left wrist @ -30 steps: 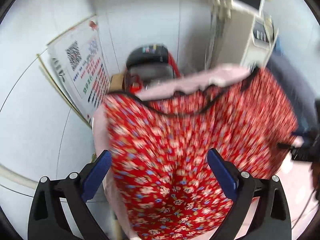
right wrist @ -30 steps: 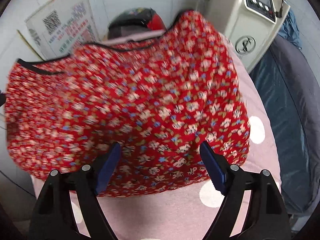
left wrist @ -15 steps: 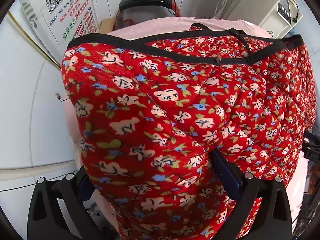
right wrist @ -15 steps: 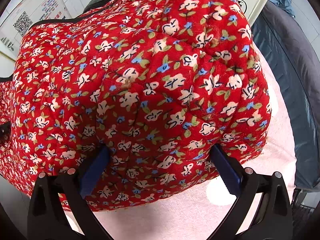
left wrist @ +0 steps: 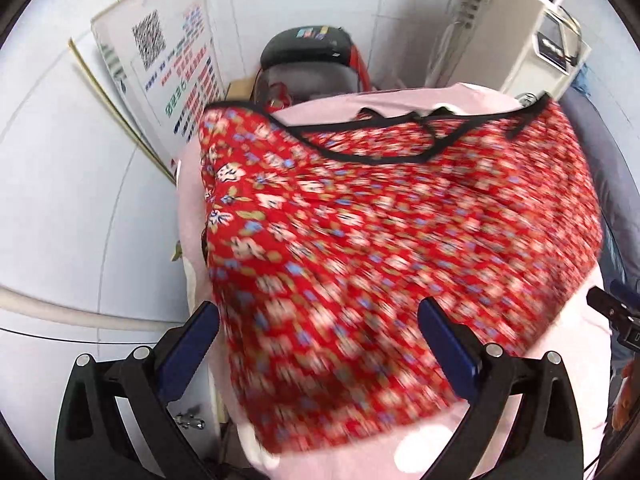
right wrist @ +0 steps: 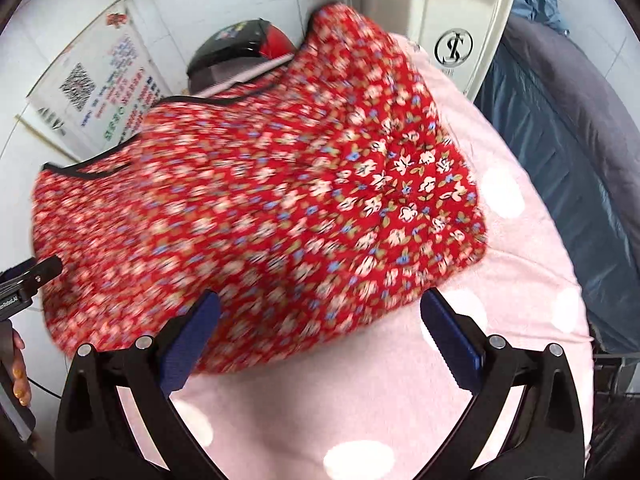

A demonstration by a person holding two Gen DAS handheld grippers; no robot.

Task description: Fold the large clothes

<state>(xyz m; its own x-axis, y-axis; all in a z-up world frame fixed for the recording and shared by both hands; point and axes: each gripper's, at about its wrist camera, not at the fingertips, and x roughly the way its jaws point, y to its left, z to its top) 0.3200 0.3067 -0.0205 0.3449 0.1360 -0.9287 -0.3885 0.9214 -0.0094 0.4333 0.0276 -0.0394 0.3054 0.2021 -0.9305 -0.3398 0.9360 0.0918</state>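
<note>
With the left tool (left wrist: pixel 318 344) and right tool (right wrist: pixel 320 340) both spread wide and empty, the quilted red floral garment (right wrist: pixel 256 200) could slump unevenly across the pink tabletop (right wrist: pixel 380 400), spoiling its fold.

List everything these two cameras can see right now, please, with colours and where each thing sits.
Red floral quilted garment: one, black-trimmed, spread on the pink cover.
Pink polka-dot cover: one, white dots, under the garment.
Black-and-red appliance: one, behind the table by the wall.
White printed poster with QR code: one, leaning on the tiled wall, left.
Cream machine with control panel: one, far right corner.
Dark blue-grey covering: one, right of the table.
Left gripper: black, blue pads, open.
Right gripper: same, open.
</note>
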